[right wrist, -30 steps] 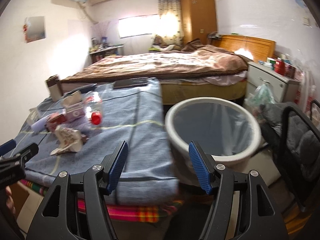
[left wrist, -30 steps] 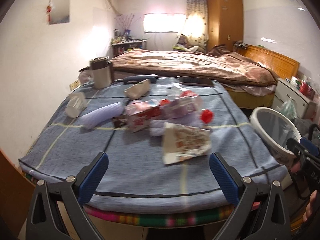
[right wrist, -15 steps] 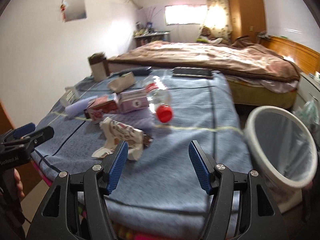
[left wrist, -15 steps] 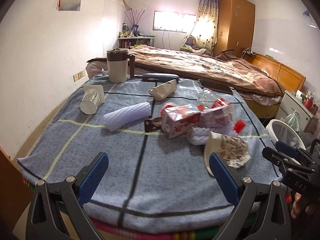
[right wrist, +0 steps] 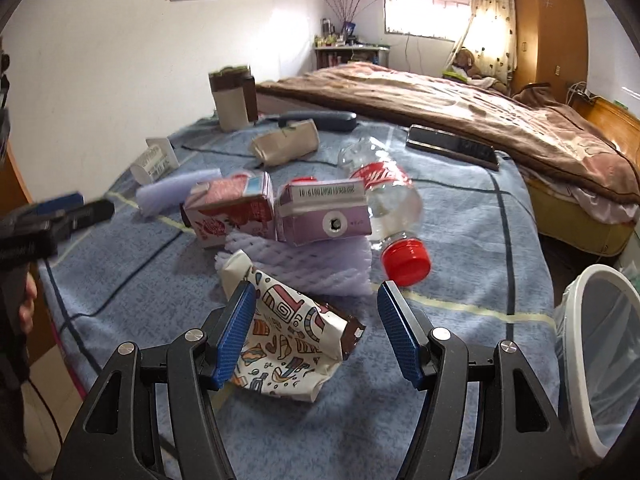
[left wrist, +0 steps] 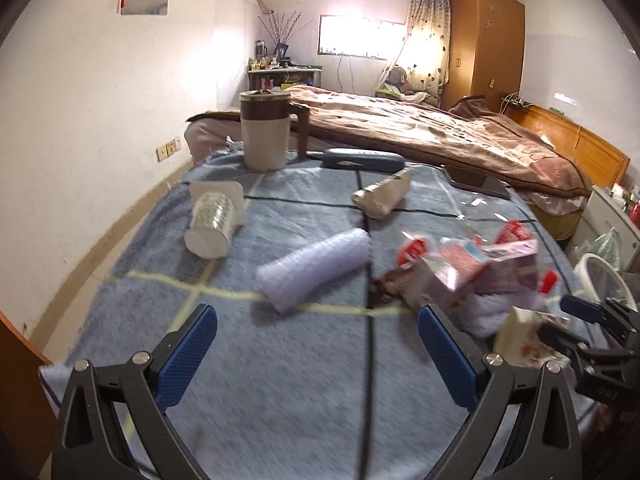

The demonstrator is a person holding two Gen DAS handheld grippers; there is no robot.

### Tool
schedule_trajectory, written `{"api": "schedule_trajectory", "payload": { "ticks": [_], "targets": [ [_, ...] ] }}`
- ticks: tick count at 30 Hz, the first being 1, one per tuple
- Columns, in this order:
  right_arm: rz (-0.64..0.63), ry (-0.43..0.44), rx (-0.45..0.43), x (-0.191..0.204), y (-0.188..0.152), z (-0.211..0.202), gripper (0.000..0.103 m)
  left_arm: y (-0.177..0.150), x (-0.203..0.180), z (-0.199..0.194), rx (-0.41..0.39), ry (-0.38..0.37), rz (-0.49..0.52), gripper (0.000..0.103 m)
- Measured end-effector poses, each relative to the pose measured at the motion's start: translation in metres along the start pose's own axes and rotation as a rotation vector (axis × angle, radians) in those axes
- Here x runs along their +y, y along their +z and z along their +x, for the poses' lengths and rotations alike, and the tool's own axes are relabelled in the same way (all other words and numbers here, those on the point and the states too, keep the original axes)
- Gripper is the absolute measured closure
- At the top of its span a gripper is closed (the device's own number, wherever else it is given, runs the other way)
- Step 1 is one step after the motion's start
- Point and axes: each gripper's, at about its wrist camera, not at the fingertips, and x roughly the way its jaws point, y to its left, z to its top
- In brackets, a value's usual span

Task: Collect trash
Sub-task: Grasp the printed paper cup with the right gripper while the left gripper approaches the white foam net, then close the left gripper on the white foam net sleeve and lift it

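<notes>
Fingers (right wrist: 236,322) apart near red-labelled bottle (right wrist: 384,196), carton (right wrist: 326,216) "10:6100"

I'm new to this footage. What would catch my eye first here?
A heap of litter on the blue table cloth: two small cartons, a clear bottle with a red cap, and a crumpled patterned wrapper lying between the open right gripper. A white bin waits at the table's right edge.

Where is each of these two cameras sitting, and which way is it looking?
Left wrist view: sits on the left hand-held gripper, open, looking across the blue cloth at a lavender foam roll.
Right wrist view: sits on the right hand-held gripper, open over a patterned wrapper; a hand shows at left.
Both share the cartons, mug and bed.
</notes>
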Motion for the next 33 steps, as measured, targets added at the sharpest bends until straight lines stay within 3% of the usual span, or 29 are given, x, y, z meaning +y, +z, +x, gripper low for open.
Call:
{"api": "schedule_trajectory", "payload": {
  "ticks": [4,8,12,15,19,24,26,33],
  "targets": [
    [-0.028,0.015,0.020,0.004,-0.002,0.005,0.040,0.009,0.012,0.013,0.012,-0.004,-0.005,0.001],
    [-0.022,0.011,0.028,0.006,-0.003,0.006,0.059,0.016,0.018,0.032,0.054,-0.007,0.025,0.001],
    [-0.003,0.023,0.016,0.004,-0.006,0.002,0.070,0.021,0.021,0.048,0.085,-0.036,0.051,0.002],
    [0.026,0.025,0.001,0.000,-0.007,-0.002,0.072,0.022,0.018,0.055,0.084,-0.013,0.087,0.002],
    [0.063,0.029,-0.015,-0.006,-0.010,-0.006,0.074,0.023,0.019,0.073,0.137,-0.042,0.092,0.008],
    [0.109,0.025,-0.034,-0.016,-0.015,-0.017,0.074,0.025,0.012,0.084,0.142,-0.045,0.144,0.009],
    [0.121,0.023,-0.041,-0.019,-0.016,-0.021,0.074,0.028,0.009,0.091,0.158,-0.055,0.161,0.014],
    [0.142,0.013,-0.064,-0.023,-0.016,-0.026,0.074,0.024,0.003,0.102,0.215,-0.094,0.155,0.046]
  ]
}}
